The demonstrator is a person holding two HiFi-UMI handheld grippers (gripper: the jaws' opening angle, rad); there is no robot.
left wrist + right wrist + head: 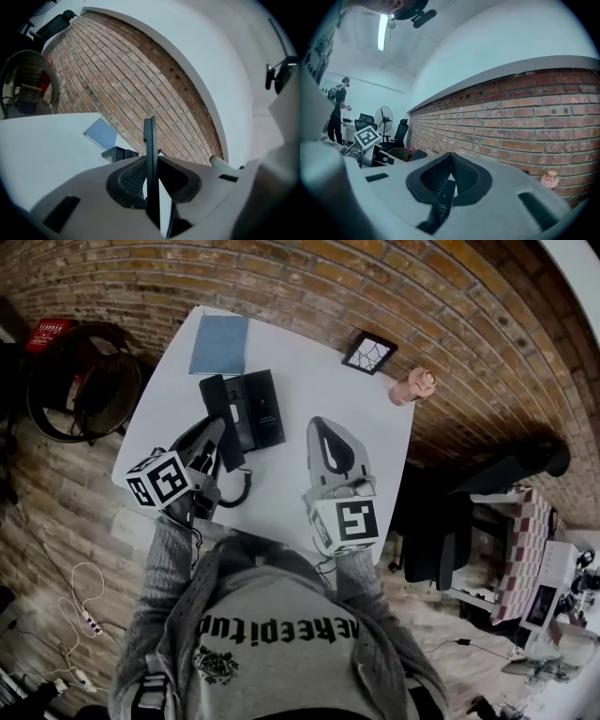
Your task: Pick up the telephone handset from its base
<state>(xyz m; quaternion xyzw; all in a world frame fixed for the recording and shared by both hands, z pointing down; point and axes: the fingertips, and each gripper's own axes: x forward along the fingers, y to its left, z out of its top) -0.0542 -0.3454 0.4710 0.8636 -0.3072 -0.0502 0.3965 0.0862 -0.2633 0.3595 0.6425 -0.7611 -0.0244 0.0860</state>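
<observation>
The black telephone base (pixel 261 409) lies on the white table (pixel 309 381). Its black handset (pixel 223 418) is lifted off the base's left side, with my left gripper (pixel 212 430) shut on it and the coiled cord (pixel 240 491) trailing below. In the left gripper view the handset (pixel 150 136) stands edge-on, pinched between the pads of the left gripper (pixel 150 158), with the base (pixel 117 153) beyond it. My right gripper (pixel 319 426) hovers over the table to the right of the phone. Its tips meet with nothing between them, as the right gripper view shows of the right gripper (pixel 451 155).
A blue notebook (pixel 219 343) lies at the table's far left. A small black frame (pixel 369 352) and a pink figure (pixel 412 386) sit at the far right. A brick wall (pixel 328 287) backs the table. A wicker chair (pixel 80 381) stands to the left and a black office chair (pixel 450 521) to the right.
</observation>
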